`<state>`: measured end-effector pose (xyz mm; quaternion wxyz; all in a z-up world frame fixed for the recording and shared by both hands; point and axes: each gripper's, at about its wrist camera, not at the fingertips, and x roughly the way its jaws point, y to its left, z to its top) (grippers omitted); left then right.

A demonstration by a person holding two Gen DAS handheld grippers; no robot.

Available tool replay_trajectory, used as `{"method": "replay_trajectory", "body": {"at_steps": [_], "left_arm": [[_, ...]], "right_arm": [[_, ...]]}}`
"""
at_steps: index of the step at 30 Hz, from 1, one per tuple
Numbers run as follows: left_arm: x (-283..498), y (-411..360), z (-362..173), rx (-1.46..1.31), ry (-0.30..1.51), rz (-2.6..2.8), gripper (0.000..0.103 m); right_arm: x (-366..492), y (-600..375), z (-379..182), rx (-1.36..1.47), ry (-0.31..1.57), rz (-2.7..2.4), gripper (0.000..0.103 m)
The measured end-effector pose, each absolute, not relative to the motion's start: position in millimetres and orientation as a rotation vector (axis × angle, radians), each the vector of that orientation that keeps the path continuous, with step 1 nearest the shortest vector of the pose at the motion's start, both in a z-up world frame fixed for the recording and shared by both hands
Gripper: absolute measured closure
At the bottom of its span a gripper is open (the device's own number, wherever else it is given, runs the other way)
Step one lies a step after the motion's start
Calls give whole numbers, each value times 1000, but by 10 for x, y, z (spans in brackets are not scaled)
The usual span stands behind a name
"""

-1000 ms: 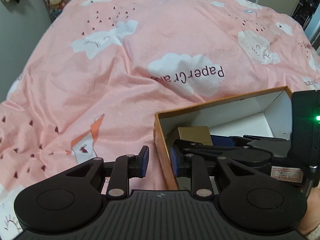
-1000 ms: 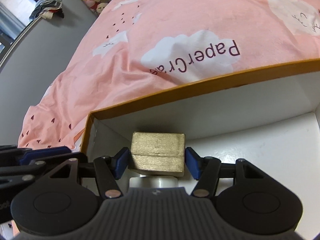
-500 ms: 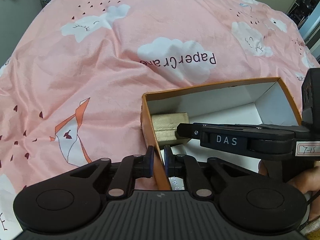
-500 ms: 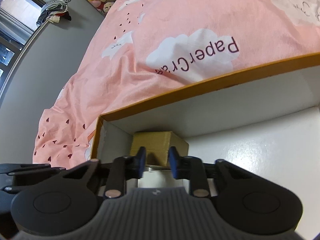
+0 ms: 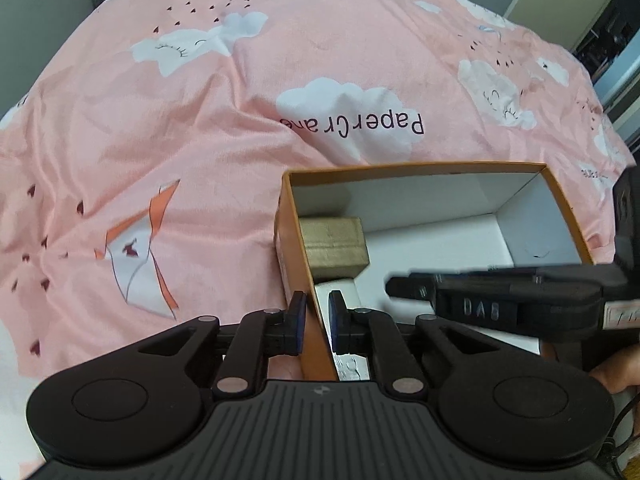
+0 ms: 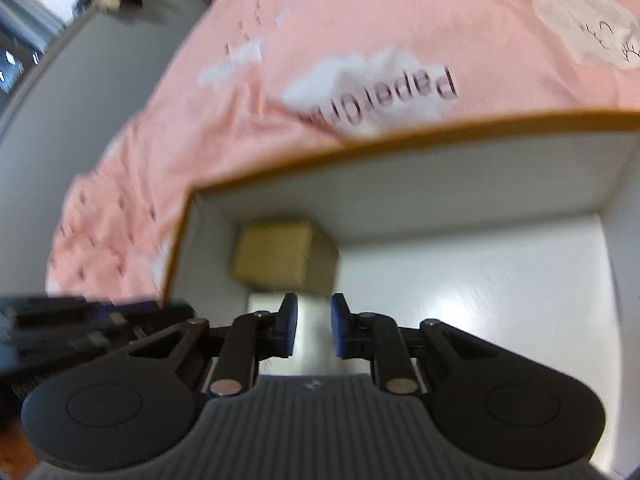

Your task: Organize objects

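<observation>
Tools at work: the left tool (image 5: 317, 322) clamps the orange box's (image 5: 416, 168) near wall, while the right tool (image 6: 313, 330) (jaws closing, nothing between them) hovers inside near the gold block (image 6: 284, 256), tucked in the box's far-left corner on the pink bed (image 5: 160, 140).

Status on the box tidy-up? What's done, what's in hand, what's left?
Done: the gold block sits inside the orange box, in its corner, apparently on something white.

In hand: the left claw pinches the box's side wall, steadying it. The right claw holds nothing; its jaws are closing on air, short of the block.

Left: no other loose items show on the pink bedspread, so I can't tell what remains.
</observation>
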<state>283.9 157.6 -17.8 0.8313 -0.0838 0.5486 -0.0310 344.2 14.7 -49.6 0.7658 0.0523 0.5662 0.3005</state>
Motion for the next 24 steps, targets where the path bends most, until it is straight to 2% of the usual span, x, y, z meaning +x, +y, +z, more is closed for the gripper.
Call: {"method": "replay_trajectory", "body": {"at_steps": [13,15,21,24], "left_arm": [[2440,1596,-123,-271,1079,-30,91],[2412,1604,-114,-271,1070,-23,91],[2356,1617,-103,-287,1053,-26,91],[2371,1633,-110,-292,1054,-28,90]], "right_arm": [[3048,302,-805,-89,1413,667,95],[3040,344,-795,-87,1415,672,101],[3013,344,-786,-81,1407,680,102],[3089,318,-720,-81,1346,652,102]]}}
